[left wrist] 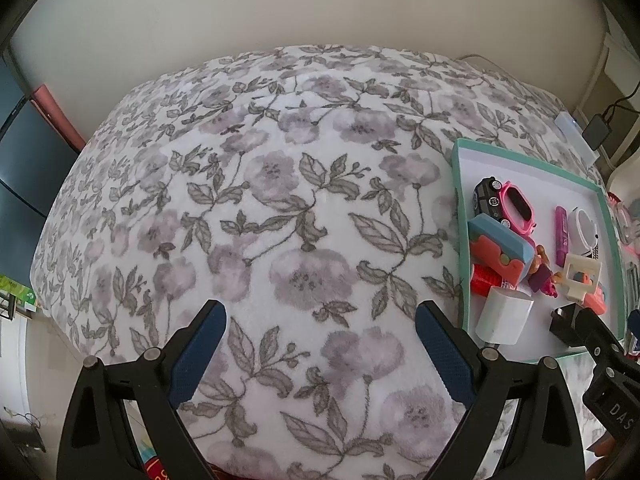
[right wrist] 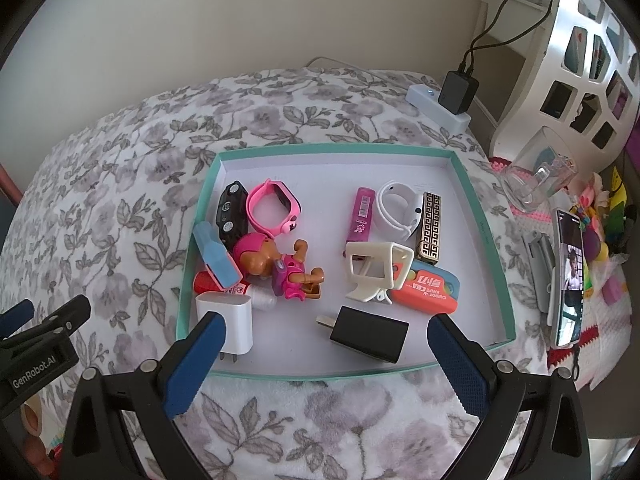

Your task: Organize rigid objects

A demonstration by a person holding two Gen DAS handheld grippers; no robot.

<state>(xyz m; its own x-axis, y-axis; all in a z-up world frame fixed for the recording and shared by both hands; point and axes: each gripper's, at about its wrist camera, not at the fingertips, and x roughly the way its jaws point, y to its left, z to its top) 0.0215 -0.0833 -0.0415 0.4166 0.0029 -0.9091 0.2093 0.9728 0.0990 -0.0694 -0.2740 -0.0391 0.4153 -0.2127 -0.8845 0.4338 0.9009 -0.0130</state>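
Observation:
A teal-rimmed tray (right wrist: 484, 216) lies on the floral blanket and holds several small items: a black charger (right wrist: 370, 334), a white charger (right wrist: 228, 320), a pink toy figure (right wrist: 276, 266), a pink watch (right wrist: 276, 204), a black toy car (right wrist: 231, 210), a cream plastic frame (right wrist: 376, 268) and an orange box cutter (right wrist: 428, 286). My right gripper (right wrist: 326, 356) is open over the tray's near edge, the black charger between its fingers but untouched. My left gripper (left wrist: 320, 350) is open over bare blanket, left of the tray (left wrist: 460, 240). The right gripper (left wrist: 600, 344) shows at the left view's right edge.
The blanket (left wrist: 260, 200) covers a raised surface against a cream wall. Behind the tray lies a white power strip (right wrist: 436, 110) with a black adapter (right wrist: 458, 92) plugged in. To the right stand a phone (right wrist: 568, 276), a clear holder (right wrist: 538, 176), a white cut-out shelf (right wrist: 580, 60) and small toys.

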